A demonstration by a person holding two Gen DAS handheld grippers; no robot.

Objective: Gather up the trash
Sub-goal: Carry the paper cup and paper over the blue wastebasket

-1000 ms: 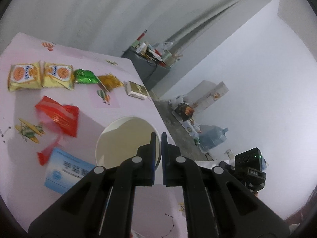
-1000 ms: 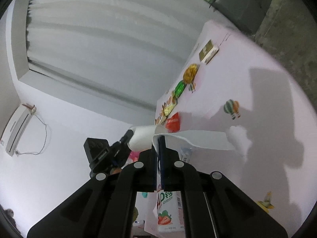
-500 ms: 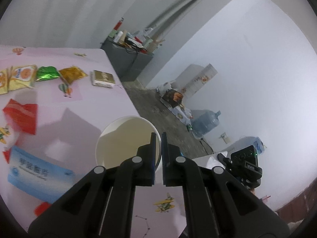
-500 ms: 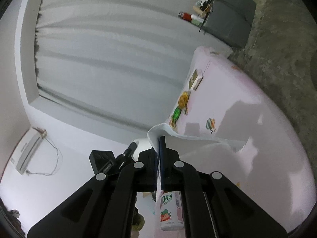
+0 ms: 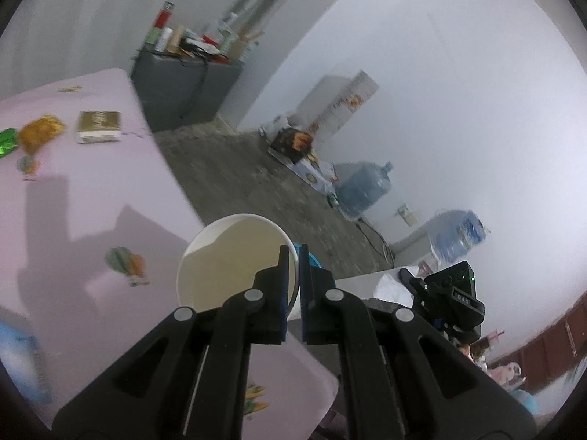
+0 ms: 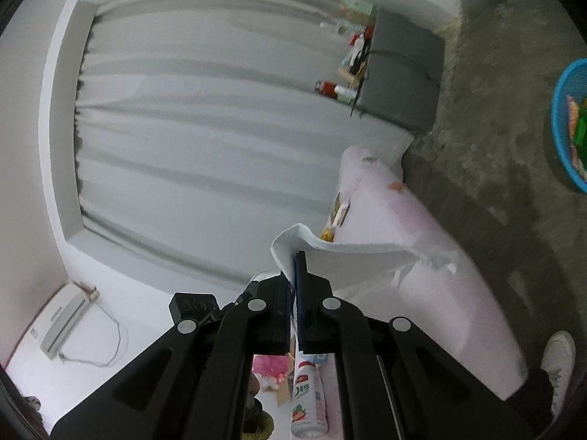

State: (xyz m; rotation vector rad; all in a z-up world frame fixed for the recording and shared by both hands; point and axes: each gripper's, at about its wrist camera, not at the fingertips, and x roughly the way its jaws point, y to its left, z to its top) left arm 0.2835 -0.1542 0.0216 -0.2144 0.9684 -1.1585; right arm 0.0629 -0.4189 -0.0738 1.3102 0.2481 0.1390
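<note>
My left gripper is shut on the rim of a white paper cup, held in the air over the near edge of the pink table. My right gripper is shut on a white sheet of paper, which hangs out to the right above the pink table. A blue trash basket with wrappers inside stands on the floor at the far right of the right wrist view. A sliver of blue shows behind the left fingers.
On the table lie a gold box, an orange wrapper, a green wrapper and a blue packet. A strawberry drink bottle lies below the right gripper. A grey cabinet and water jugs stand beyond.
Both grippers have swung away from the table toward the floor side, carrying the cup and the paper. The blue basket has come into the right wrist view.
</note>
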